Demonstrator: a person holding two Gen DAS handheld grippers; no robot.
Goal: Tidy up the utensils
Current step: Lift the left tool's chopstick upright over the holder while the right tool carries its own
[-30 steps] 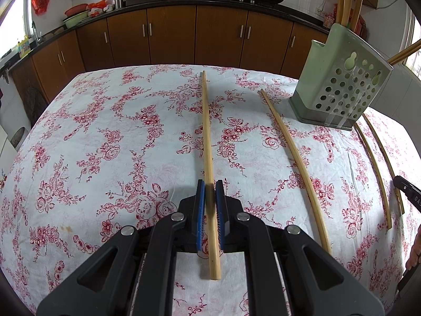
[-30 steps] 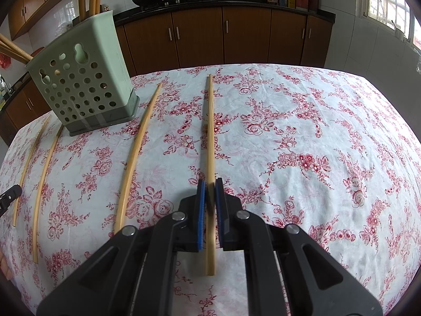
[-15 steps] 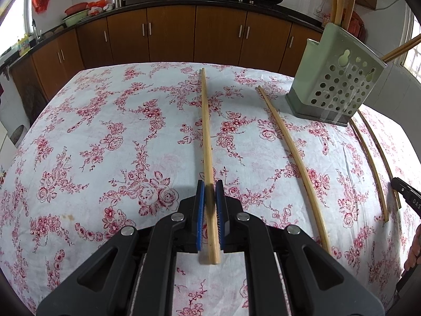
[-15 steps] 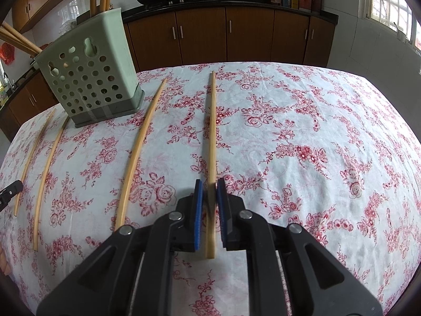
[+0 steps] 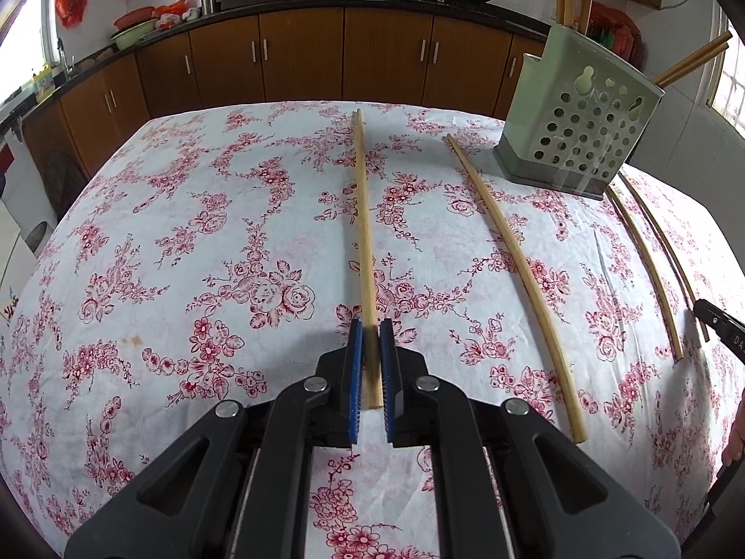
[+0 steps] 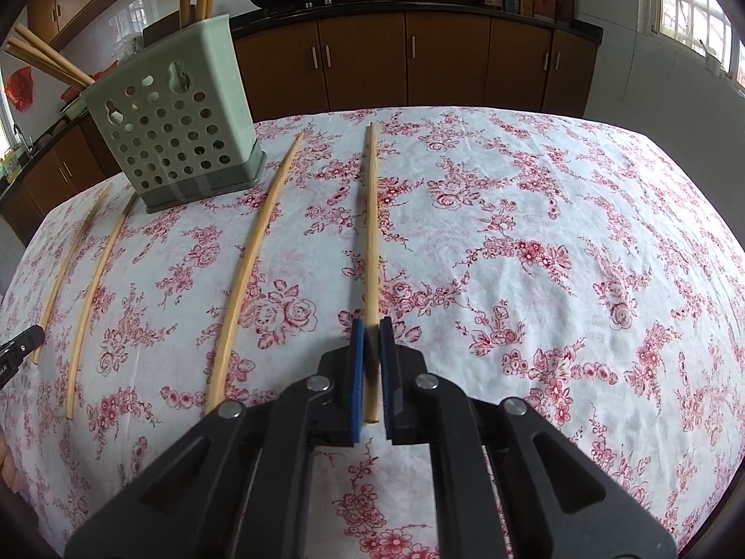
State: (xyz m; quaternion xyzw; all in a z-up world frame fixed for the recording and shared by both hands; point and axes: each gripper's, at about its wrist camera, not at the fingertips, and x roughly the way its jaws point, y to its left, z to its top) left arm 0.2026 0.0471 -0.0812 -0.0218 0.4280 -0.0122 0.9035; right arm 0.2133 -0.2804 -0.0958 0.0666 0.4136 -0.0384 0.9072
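My left gripper (image 5: 371, 330) is shut on a wooden chopstick (image 5: 364, 228) near its near end and holds it a little above the floral tablecloth. My right gripper (image 6: 371, 330) is shut on another chopstick (image 6: 371, 233) the same way. A green perforated utensil holder (image 5: 577, 135) stands at the back right in the left wrist view and at the back left in the right wrist view (image 6: 172, 130), with several chopsticks standing in it. One loose chopstick (image 5: 517, 279) lies between my two grippers; it also shows in the right wrist view (image 6: 251, 270).
Two more chopsticks (image 5: 652, 261) lie side by side on the cloth near the holder; the right wrist view shows them at the left (image 6: 88, 289). The right gripper's tip (image 5: 719, 321) shows at the left view's right edge. Brown cabinets (image 5: 372, 60) stand beyond the table.
Both grippers have lifted and tilted their chopsticks slightly off the cloth. The holder appears a little farther and more upright in both views.
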